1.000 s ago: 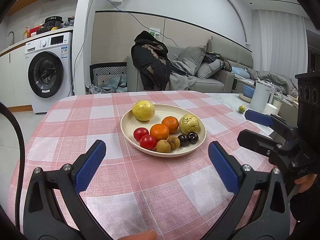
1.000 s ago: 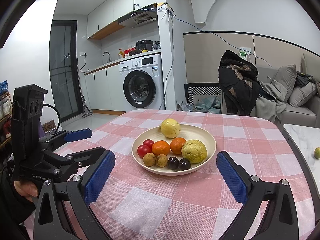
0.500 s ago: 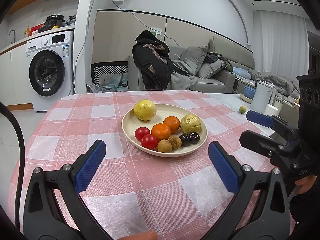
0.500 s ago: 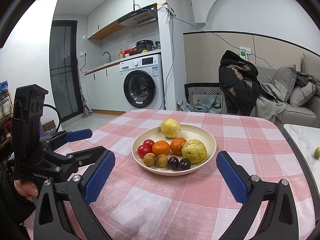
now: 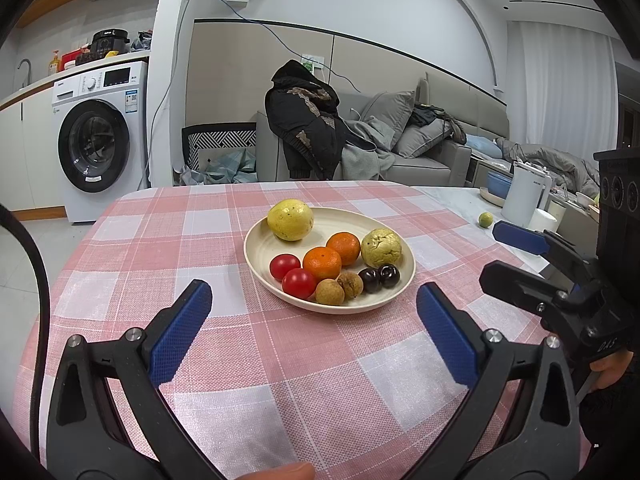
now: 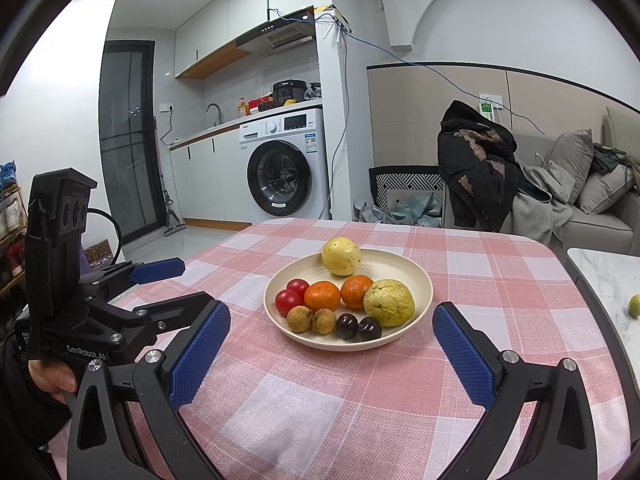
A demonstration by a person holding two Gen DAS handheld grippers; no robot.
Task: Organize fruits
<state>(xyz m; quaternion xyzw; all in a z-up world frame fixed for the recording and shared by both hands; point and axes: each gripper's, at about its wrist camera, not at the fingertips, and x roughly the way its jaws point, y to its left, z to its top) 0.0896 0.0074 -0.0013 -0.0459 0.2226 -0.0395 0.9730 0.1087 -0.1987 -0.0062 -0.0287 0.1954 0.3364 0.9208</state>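
A cream plate sits mid-table on the pink checked cloth and also shows in the right wrist view. It holds a yellow fruit, a bumpy green-yellow fruit, two oranges, two red tomatoes, two brown longans and two dark cherries. My left gripper is open and empty, short of the plate's near rim. My right gripper is open and empty, just before the plate.
A small green fruit lies on the marble counter to the right, near a white kettle. A washing machine and a sofa with a black jacket stand beyond the table.
Both grippers stay open. The left wrist view has shifted slightly, so the plate sits a little further right in it. The right gripper has barely moved.
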